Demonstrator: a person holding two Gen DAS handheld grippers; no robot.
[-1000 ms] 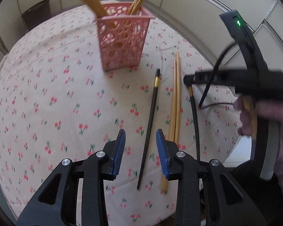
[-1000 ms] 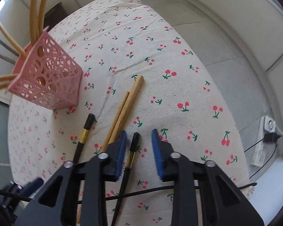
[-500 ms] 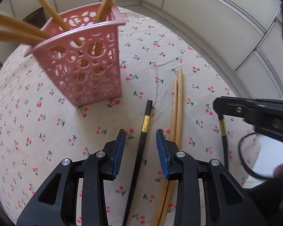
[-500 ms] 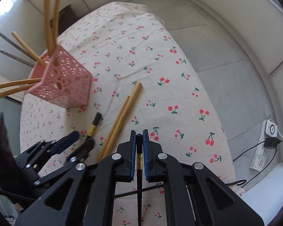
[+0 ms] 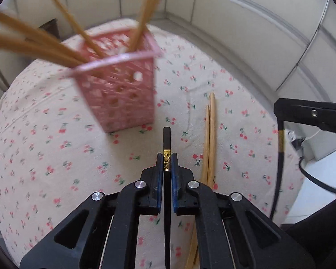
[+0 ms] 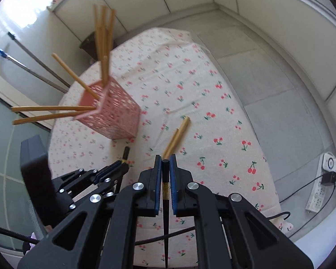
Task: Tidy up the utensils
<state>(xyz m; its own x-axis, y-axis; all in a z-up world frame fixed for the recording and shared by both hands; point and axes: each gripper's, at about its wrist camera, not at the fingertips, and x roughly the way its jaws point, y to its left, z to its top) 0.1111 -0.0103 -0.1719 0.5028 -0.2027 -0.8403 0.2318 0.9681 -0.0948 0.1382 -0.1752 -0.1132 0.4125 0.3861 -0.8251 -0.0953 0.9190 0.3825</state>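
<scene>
So, going left to right in the left wrist view: the pink perforated utensil basket stands on the cherry-print tablecloth, a bit blurred, with several bamboo chopsticks sticking out of its top and fanning off to the left and up. Just right of the basket's base is the left gripper, its blue pads clamped on a black chopstick right at the gold band, with the square end poking out past the fingertips toward the basket. The rest of that stick runs back down between the gripper's arms. Next over, a loose pair of bamboo chopsticks lies side by side on the cloth, touching each other, just beside the left gripper. Far right, the right gripper comes in from the edge, closed on a second black chopstick that hangs down from it, clear of the cloth as far as I can tell.

The right wrist view has the same order: basket at left, left gripper low beside it, then the right gripper pinching its black chopstick dead centre, with the bamboo pair lying just past its tips. A white power strip sits on the floor at far right.
</scene>
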